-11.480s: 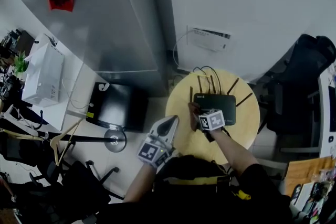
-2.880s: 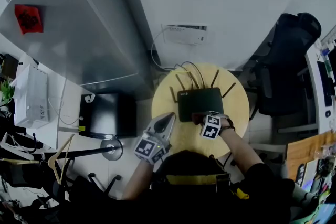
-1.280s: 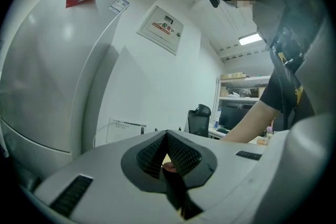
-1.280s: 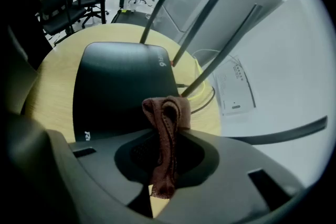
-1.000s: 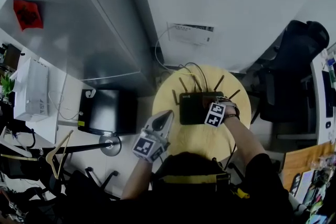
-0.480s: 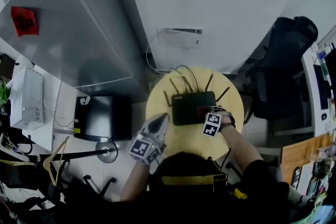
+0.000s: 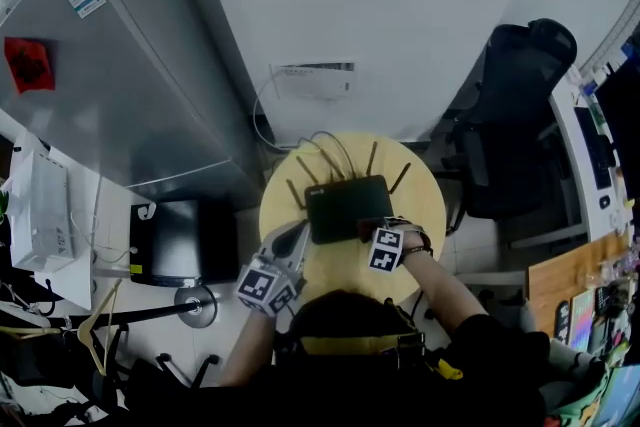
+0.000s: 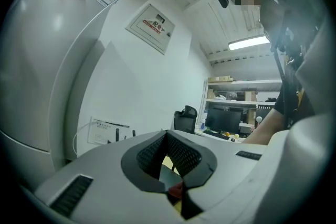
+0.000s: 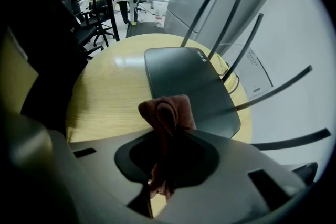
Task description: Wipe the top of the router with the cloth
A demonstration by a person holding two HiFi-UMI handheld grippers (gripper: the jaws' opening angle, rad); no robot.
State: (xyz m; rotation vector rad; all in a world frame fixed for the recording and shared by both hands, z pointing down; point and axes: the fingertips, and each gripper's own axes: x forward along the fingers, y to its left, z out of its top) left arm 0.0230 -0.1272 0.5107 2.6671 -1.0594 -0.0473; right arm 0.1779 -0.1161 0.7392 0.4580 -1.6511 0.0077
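Observation:
A black router (image 7: 343, 206) with several raised antennas lies at the middle of a round yellow table (image 7: 414, 198). My right gripper (image 7: 366, 229) is at the router's near right corner, shut on a reddish-brown cloth (image 7: 369, 226). In the right gripper view the cloth (image 9: 167, 112) bunches out of the gripper (image 9: 169, 132) over the near end of the router (image 9: 186, 84). My left gripper (image 7: 297, 234) hovers at the table's near left edge, shut and holding nothing. In its own view the left gripper (image 8: 167, 135) points toward the wall.
A white panel (image 7: 311, 79) with a cable hangs on the wall behind the table. A black office chair (image 7: 506, 125) stands to the right. Left of the table are a dark box (image 7: 180, 241) on the floor and a large grey cabinet (image 7: 110, 85).
My right gripper has drawn the cloth back from the router's right part to its near right corner. The left gripper has kept its place by the table edge.

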